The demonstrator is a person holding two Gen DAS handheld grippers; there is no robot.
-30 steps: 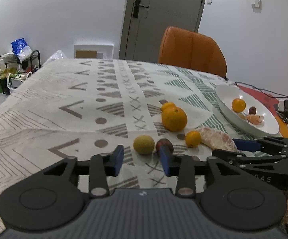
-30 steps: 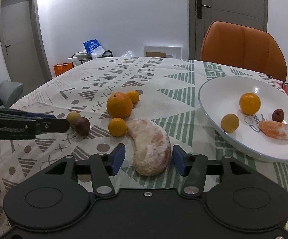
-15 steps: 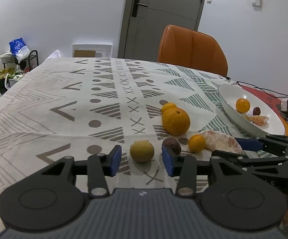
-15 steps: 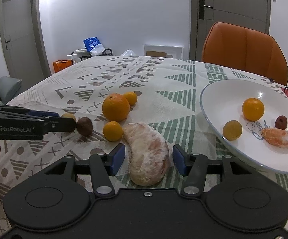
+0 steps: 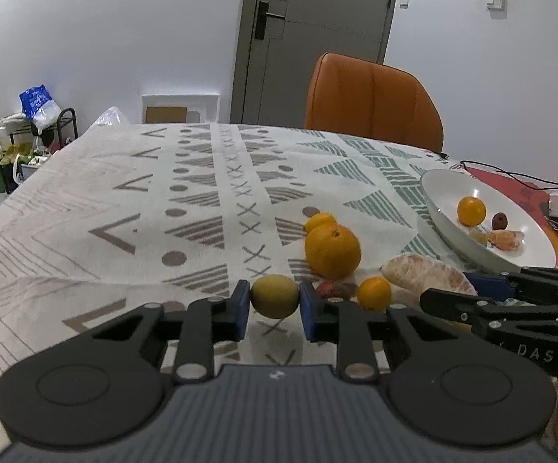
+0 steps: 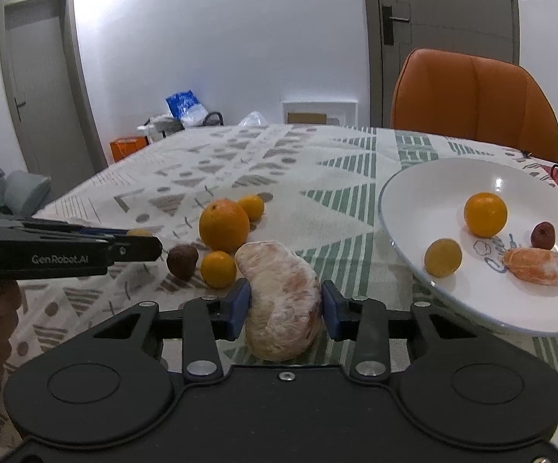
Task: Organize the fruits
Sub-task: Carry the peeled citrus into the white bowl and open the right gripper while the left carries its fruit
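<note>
Both tongs just closed in: right tongs (image 6: 282, 301) now pinch the big pithy peeled pomelo wedge (image 6: 280, 301), left tongs (image 5: 274, 305) squeeze the small smooth yellow-green fruit (image 5: 274, 296), both near the table's (image 5: 124, 200) front edge. Only the right view shows the glossy white plate's (image 6: 413, 193) whole inside, by the right edge.
</note>
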